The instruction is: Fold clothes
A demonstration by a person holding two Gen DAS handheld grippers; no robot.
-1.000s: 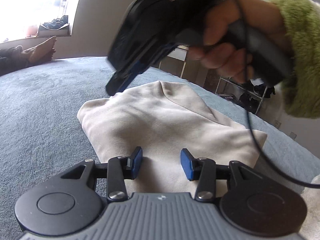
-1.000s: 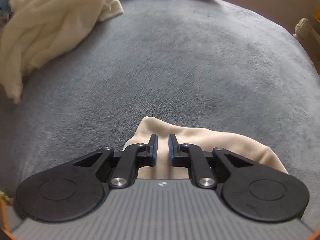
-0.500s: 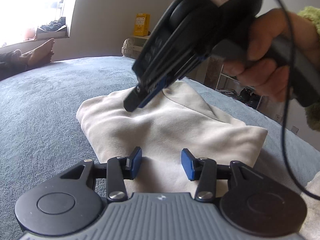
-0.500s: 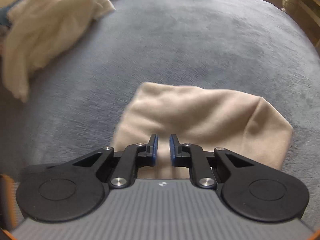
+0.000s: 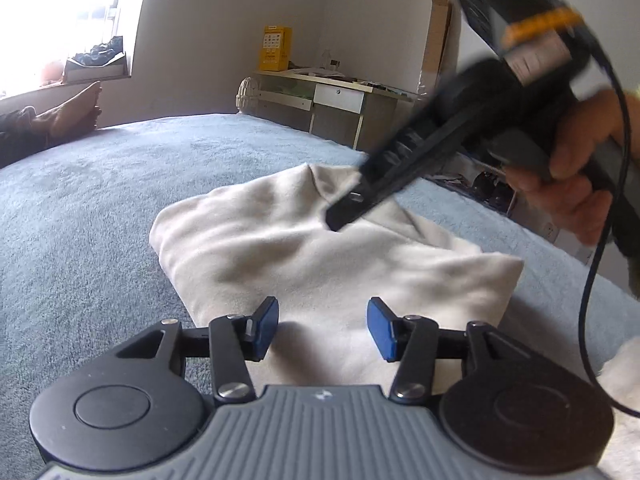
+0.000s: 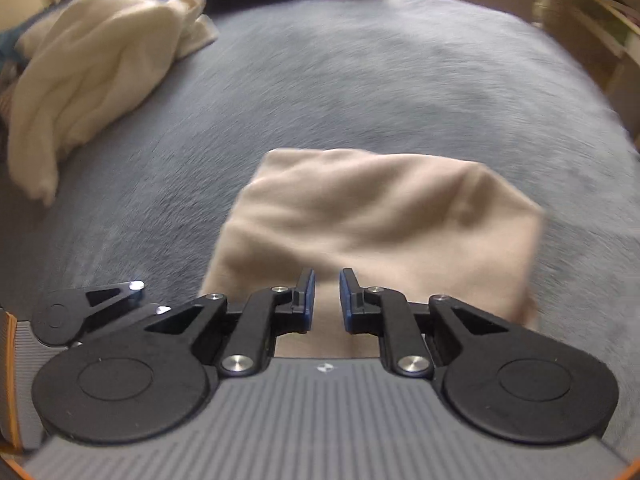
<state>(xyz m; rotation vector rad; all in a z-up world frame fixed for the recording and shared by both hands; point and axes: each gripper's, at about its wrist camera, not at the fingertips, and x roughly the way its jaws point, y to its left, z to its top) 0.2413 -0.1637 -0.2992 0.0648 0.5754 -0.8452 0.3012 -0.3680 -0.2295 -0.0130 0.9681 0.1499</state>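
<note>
Left wrist view: left gripper hovered low over the near edge of the beige garment, blue pads wide apart, empty. Garment lay folded into a compact block on the blue-grey bedspread.

Right wrist view: right gripper sat above the garment, fingers narrowly parted, holding nothing. Cloth looked soft, light, floppy; best pinched at a folded edge or corner. A loose cream garment lay well apart.

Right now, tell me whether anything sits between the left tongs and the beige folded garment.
Nothing visible does. The left tongs hang open directly over the near edge of the beige folded garment. The right tongs are at its far side.
</note>
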